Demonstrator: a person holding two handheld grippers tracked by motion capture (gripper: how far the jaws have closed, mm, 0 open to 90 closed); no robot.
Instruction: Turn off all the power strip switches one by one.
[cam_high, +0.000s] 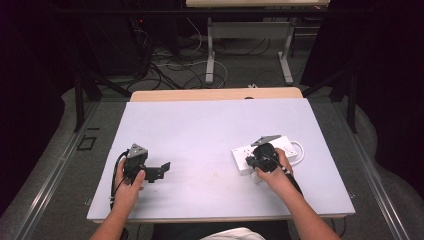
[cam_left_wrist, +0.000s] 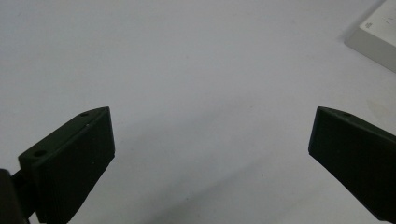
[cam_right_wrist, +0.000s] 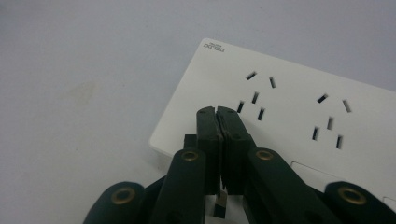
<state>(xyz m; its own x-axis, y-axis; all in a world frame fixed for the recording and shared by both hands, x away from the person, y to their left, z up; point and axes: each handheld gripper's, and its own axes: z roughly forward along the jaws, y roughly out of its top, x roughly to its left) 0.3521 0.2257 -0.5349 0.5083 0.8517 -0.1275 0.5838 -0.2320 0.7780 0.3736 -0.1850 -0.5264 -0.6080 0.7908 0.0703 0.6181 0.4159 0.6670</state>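
High view, strip: power strip (cam_high: 267, 152) is lying at the table's (cam_high: 200, 130) right side, its white cord (cam_high: 299, 150) looping just beyond it.
High view, right gripper: right gripper (cam_high: 256, 162) is hovering over the strip's near end, with the right hand (cam_high: 275, 172) gripping it from behind.
High view, left gripper: left gripper (cam_high: 161, 170) is resting well apart on bare table, held by the left hand (cam_high: 129, 182).
Left gripper view, jaws: left gripper (cam_left_wrist: 210, 144) is standing wide open, gripping nothing; a corner of the strip (cam_left_wrist: 373, 37) is showing at the upper right.
Right gripper view, jaws: right gripper (cam_right_wrist: 217, 114) is pressed fully closed, tips poised at the strip (cam_right_wrist: 289, 112) beside the first socket group (cam_right_wrist: 254, 95); a small metal piece is showing low between the jaws, too hidden to identify.
Step in hand: probably positioning the closed right tips over a socket.
Next move: calls for fine alignment and a straight, gentle descent.
View difference: socket slots and the printed logo (cam_right_wrist: 214, 46) are appearing close up, while the overhead camera is giving the spacing between both grippers.
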